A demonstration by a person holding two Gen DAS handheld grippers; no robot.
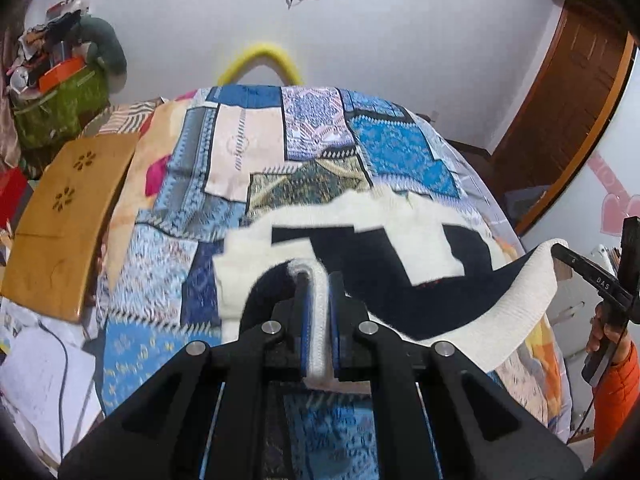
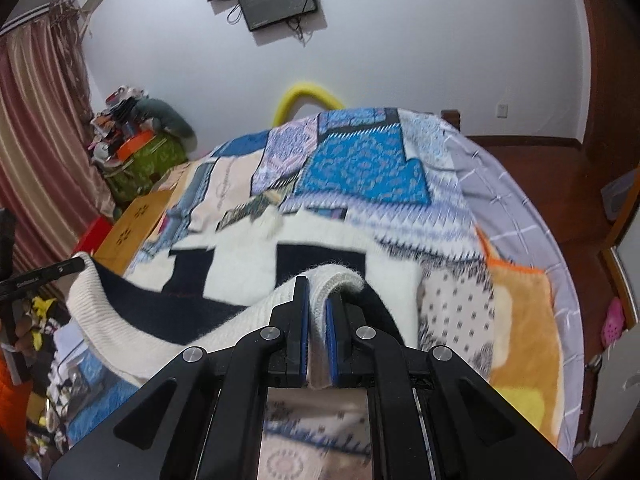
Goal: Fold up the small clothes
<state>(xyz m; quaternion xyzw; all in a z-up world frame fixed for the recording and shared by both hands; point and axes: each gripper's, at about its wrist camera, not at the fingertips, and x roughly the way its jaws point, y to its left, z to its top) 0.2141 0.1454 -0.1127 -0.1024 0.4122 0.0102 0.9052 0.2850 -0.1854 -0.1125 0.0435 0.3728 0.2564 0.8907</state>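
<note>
We pinch the ribbed white hem of the white-and-navy knitted sweater [image 1: 360, 248] in both grippers — left gripper [image 1: 318, 280] and right gripper [image 2: 317, 286] each clenched on it. The sweater lies mid-frame on the patchwork-quilted bed [image 1: 240, 160] — its near edge lifted.

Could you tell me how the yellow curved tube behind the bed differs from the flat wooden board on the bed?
The yellow curved tube arches upright against the wall; the flat wooden board lies level. The tube is plain bright yellow; the board is tan with flower-shaped cut-outs. Neither gripper touches either.
</note>
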